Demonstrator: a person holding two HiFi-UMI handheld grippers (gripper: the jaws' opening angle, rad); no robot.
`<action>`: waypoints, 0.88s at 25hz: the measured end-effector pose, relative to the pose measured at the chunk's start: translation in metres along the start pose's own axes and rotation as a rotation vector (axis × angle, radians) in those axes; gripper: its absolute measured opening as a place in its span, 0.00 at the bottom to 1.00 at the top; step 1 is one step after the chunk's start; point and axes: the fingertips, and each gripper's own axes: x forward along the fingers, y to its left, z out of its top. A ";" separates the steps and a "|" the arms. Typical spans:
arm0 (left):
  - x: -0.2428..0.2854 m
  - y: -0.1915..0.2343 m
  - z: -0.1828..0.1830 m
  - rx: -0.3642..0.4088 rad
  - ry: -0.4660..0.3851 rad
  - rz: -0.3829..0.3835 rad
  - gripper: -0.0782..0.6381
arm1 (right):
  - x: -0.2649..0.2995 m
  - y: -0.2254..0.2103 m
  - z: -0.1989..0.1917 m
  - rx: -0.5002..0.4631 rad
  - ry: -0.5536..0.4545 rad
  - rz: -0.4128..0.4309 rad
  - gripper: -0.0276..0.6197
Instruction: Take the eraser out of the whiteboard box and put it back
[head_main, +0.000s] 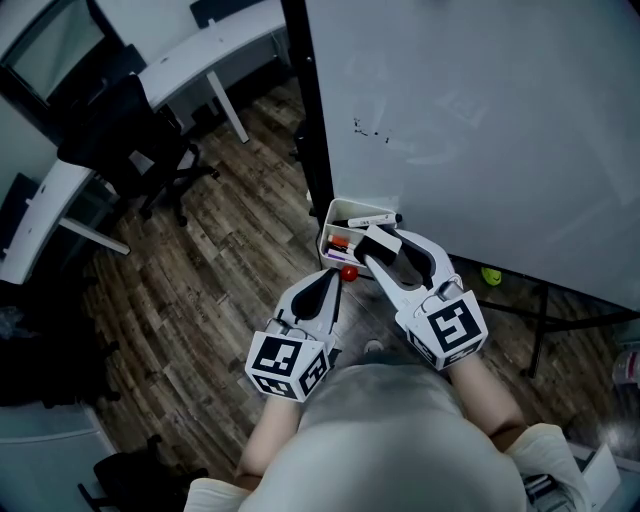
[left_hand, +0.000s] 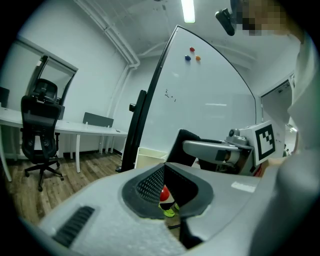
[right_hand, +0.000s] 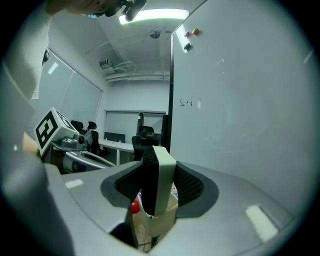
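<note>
Whiteboard fills the far right, with the whiteboard box at its lower left edge. Right gripper clamps the eraser upright between its jaws, just above the box. Left gripper, nearer and to the left, appears closed on nothing.

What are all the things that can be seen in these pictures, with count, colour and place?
whiteboard: one, white, upright on right
box: one, white, at whiteboard's lower left corner
markers: several, black, orange, inside box
eraser: one, white and black, above box
magnets: three, red, blue, orange, high on whiteboard
small ball: one, red, by box
office chair: one, black, upper left
desks: two, white, upper left
right gripper: grey, shut on eraser
left gripper: grey, shut, empty
</note>
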 end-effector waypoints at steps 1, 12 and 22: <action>0.000 0.000 0.000 0.001 -0.001 -0.002 0.12 | -0.001 0.001 0.002 -0.003 -0.003 -0.002 0.33; -0.007 -0.007 0.006 0.006 -0.015 -0.036 0.12 | -0.016 0.007 0.029 -0.019 -0.046 -0.045 0.33; -0.014 -0.010 0.005 0.012 -0.010 -0.072 0.12 | -0.032 0.017 0.037 -0.018 -0.077 -0.087 0.33</action>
